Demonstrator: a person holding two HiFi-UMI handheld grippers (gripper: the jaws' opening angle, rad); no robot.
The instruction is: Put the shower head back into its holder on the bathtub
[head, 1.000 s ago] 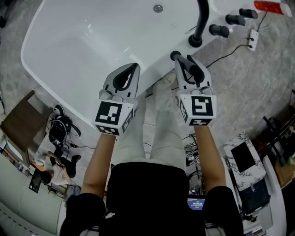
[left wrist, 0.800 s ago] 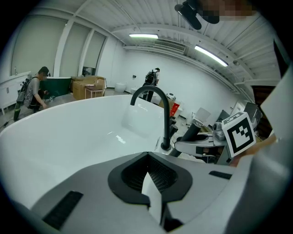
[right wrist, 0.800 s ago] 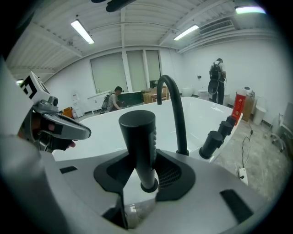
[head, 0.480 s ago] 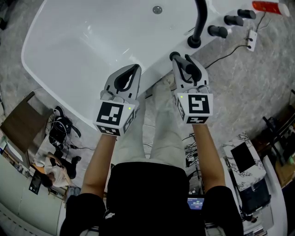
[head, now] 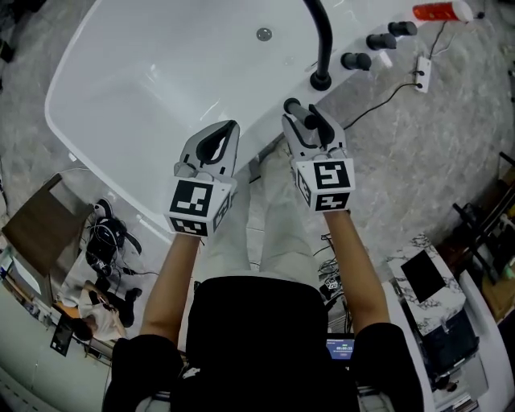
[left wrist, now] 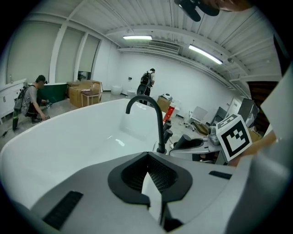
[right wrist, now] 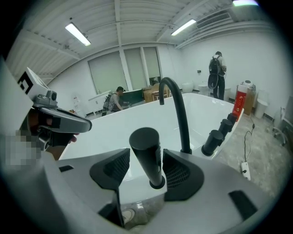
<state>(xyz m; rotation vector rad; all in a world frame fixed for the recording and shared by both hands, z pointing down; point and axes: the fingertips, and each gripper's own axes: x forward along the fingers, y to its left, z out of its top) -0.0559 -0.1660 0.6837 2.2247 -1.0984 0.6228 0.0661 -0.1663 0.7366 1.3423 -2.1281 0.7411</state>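
Right gripper (right wrist: pixel 145 171) jaws opening, pads off shower head (right wrist: pixel 147 153) standing upright between them, centre frame, base in bathtub (right wrist: pixel 105 132) rim. Left gripper (left wrist: pixel 149 176) closed, empty, farther left.

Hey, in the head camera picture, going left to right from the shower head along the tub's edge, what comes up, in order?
shower head → black faucet → first knob → second knob → third knob → red container
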